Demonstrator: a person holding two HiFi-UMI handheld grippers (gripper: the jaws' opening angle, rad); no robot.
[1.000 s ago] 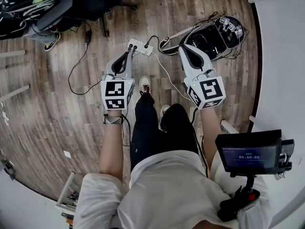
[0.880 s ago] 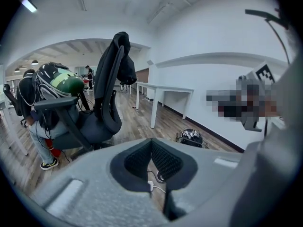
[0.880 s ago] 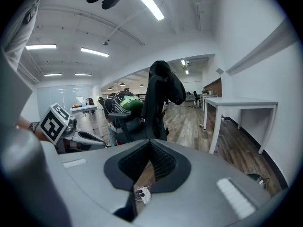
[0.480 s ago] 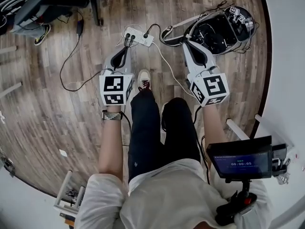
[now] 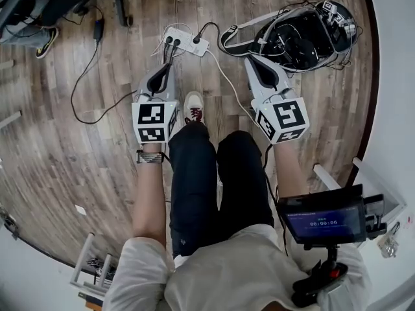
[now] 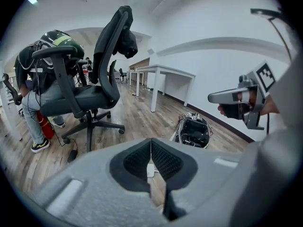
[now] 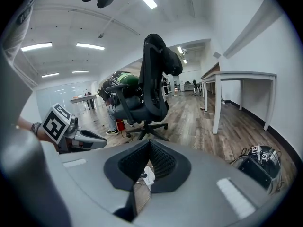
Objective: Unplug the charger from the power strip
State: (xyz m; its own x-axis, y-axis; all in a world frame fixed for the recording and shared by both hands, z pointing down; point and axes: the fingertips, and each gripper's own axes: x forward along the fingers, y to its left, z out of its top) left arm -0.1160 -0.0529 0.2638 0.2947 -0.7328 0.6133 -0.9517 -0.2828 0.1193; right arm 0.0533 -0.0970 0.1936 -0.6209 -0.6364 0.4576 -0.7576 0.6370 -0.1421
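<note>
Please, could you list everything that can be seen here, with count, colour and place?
power strip: one, white, floor ahead of left tool
plugs: about three, black, in the strip
case: one, black, open, floor ahead of right tool
adapter: one, black, floor far left
chair: one, black, beyond the strip
desk: one, white, by the wall
screen: one, black, at the person's right
floor: brown wood
shoe: one, white, between the tools
left tool: grey, shut, empty
right tool: grey, shut, empty
</note>
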